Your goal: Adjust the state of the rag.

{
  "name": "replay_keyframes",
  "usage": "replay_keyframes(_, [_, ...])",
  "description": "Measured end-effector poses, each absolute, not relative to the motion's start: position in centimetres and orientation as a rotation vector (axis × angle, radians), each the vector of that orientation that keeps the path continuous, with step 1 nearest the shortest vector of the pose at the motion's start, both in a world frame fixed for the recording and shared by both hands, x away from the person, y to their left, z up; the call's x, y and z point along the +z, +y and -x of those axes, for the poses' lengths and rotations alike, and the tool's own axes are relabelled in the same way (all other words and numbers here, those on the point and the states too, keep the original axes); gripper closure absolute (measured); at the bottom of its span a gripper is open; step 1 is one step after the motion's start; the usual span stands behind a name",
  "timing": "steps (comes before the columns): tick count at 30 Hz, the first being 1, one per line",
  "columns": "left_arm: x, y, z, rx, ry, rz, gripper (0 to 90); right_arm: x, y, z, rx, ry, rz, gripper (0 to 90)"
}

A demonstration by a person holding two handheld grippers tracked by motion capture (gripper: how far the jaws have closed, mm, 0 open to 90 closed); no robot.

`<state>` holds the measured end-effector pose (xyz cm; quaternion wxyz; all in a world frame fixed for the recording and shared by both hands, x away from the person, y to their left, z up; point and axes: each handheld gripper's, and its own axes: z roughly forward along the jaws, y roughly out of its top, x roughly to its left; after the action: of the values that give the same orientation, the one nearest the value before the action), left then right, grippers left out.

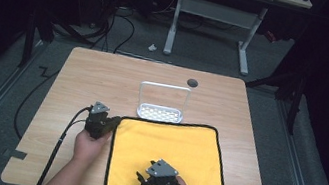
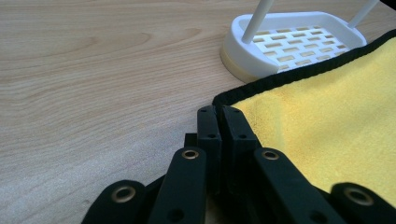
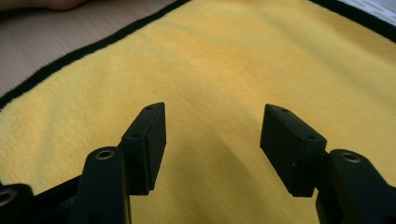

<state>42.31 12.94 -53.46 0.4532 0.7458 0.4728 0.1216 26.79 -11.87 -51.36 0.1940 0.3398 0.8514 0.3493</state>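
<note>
A yellow cloth [image 1: 178, 150] with a black hem lies flat on the near half of the wooden table [image 1: 99, 76]. My left gripper [image 1: 116, 120] sits at the cloth's far left corner. In the left gripper view its jaws [image 2: 219, 112] are pressed together, with the hemmed corner of the cloth [image 2: 327, 116] caught at their tips. My right gripper [image 1: 140, 179] hovers over the near left part of the cloth. In the right gripper view its jaws [image 3: 212, 135] stand wide open, with only bare yellow cloth [image 3: 210, 60] behind them and nothing between them.
A white slotted dish rack [image 1: 160, 113] with a tall wire handle stands just beyond the cloth's far edge; in the left gripper view the rack [image 2: 289, 42] is close ahead on the right. A dark round grommet [image 1: 192, 83] sits farther back. Black cables trail off the table's near edge.
</note>
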Motion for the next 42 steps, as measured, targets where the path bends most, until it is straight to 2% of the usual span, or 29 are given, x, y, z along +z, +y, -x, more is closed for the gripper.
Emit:
replay_keyframes(13, [-53.5,13.1,-42.4,0.286,1.179,-1.842,85.4,-52.0,-4.9,-27.5,1.040,2.516,-0.836,42.1])
replay_keyframes(18, [-53.5,13.0,-42.4,0.284,1.183,-1.842,85.4,-52.2,-3.8,-27.6,1.037,2.543,-0.795,47.1])
replay_keyframes(28, [-53.5,13.1,-42.4,0.283,1.186,-1.845,85.4,-52.7,-3.4,-27.3,1.049,2.586,-0.795,48.3])
replay_keyframes(31, [-53.5,13.0,-42.4,0.282,1.186,-1.846,85.4,-52.8,-3.5,-27.2,1.060,2.588,-0.797,51.8])
replay_keyframes(32, [-53.5,13.0,-42.4,0.281,1.190,-1.847,85.4,-52.8,-3.7,-27.0,1.071,2.586,-0.802,57.5])
replay_keyframes(36, [-53.5,13.0,-42.4,0.280,1.189,-1.848,85.4,-52.8,-3.8,-26.9,1.075,2.580,-0.799,64.5])
replay_keyframes(37, [-53.5,13.0,-42.4,0.280,1.189,-1.848,85.5,-52.8,-3.8,-26.9,1.072,2.574,-0.802,70.7])
replay_keyframes(40, [-53.5,13.0,-42.4,0.278,1.185,-1.848,85.6,-52.8,-3.9,-26.9,1.055,2.564,-0.787,79.3])
replay_keyframes(42, [-53.5,13.0,-42.4,0.277,1.184,-1.848,85.7,-52.7,-3.8,-26.9,1.038,2.556,-0.770,81.6])
